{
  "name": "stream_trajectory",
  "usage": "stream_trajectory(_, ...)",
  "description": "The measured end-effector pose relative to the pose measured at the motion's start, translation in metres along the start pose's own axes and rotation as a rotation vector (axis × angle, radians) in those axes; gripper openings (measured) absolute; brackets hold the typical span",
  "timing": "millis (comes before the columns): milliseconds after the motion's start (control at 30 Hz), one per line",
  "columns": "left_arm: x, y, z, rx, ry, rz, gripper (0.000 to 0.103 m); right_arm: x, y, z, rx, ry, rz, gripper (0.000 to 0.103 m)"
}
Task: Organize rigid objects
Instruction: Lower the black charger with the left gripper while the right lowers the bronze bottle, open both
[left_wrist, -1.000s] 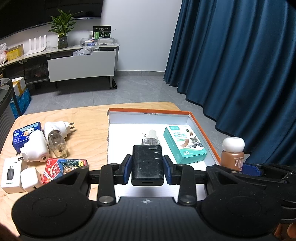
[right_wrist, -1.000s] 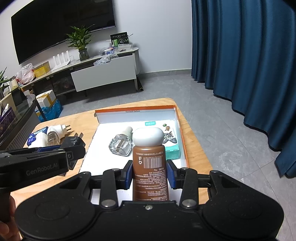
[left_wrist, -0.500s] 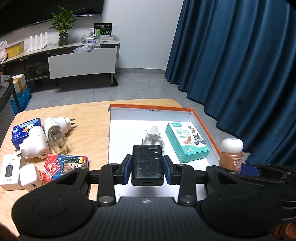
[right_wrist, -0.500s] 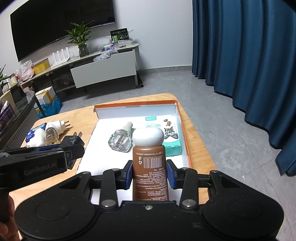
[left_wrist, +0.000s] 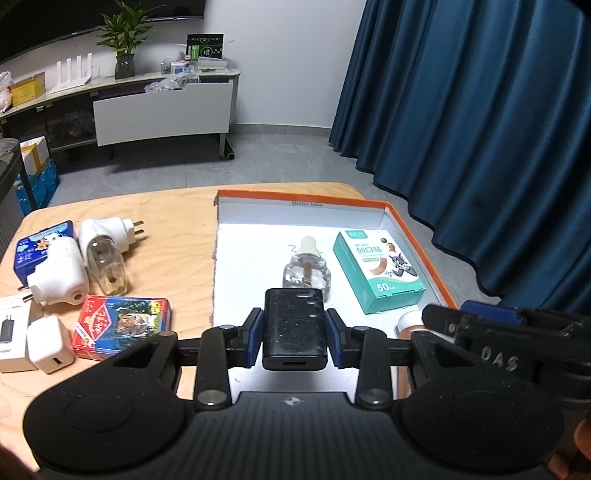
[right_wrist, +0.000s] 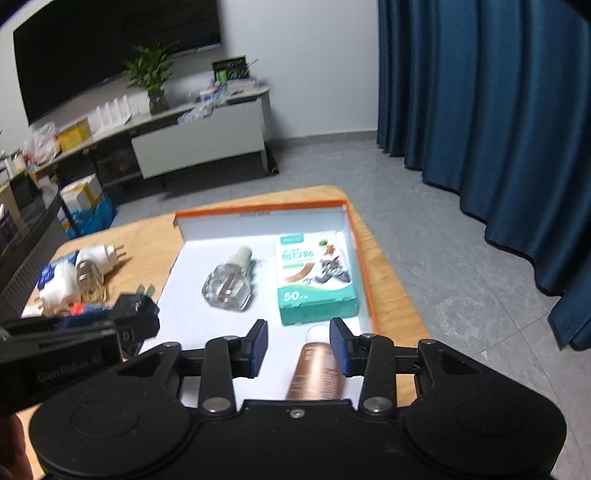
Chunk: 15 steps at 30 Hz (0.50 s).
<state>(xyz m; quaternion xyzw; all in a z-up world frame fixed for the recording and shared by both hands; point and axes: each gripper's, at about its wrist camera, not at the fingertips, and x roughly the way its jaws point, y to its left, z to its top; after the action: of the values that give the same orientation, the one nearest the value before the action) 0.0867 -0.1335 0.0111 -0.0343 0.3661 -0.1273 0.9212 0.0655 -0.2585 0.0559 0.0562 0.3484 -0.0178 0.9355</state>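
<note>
The white cardboard tray with an orange rim (left_wrist: 406, 236) on the wooden table (left_wrist: 177, 214) already holds a green plaster box (left_wrist: 378, 271) and a clear glass refill bottle (left_wrist: 306, 271). Plugs, boxes and cards wait outside. The left gripper (left_wrist: 294, 332) squeezes a black charger block (left_wrist: 294, 328) above the tray. The right gripper (right_wrist: 298, 341) has just been opening, and the brown bottle with a white cap (right_wrist: 316, 363) leans between its loose jaws in the tray.
</note>
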Motion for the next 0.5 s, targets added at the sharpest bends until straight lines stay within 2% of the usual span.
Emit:
stream_trajectory(67, 0.003, -0.002, -0.001, 0.004, 0.007, -0.004, 0.036, -0.002, -0.005, -0.001, 0.016, -0.011, -0.005, 0.053)
stream_trajectory(267, 0.013, -0.010, -0.007, 0.023, 0.033, -0.037, 0.036, -0.010, -0.013, -0.001, 0.037, -0.043, -0.018, 0.068)
stream_trajectory(367, 0.016, -0.016, -0.012, 0.041, 0.049, -0.063, 0.036, -0.013, -0.012, -0.001, 0.029, -0.056, -0.024, 0.068)
stream_trajectory(400, 0.017, -0.018, -0.014, 0.045, 0.053, -0.079, 0.038, -0.014, -0.012, -0.001, 0.027, -0.060, -0.026, 0.069)
stream_trajectory(433, 0.017, -0.020, -0.016, 0.051, 0.060, -0.088, 0.046, -0.015, -0.011, -0.001, 0.025, -0.064, -0.029, 0.069)
stream_trajectory(500, 0.016, -0.022, -0.019, 0.060, 0.059, -0.097, 0.054, -0.017, -0.011, 0.001, 0.026, -0.070, -0.031, 0.069)
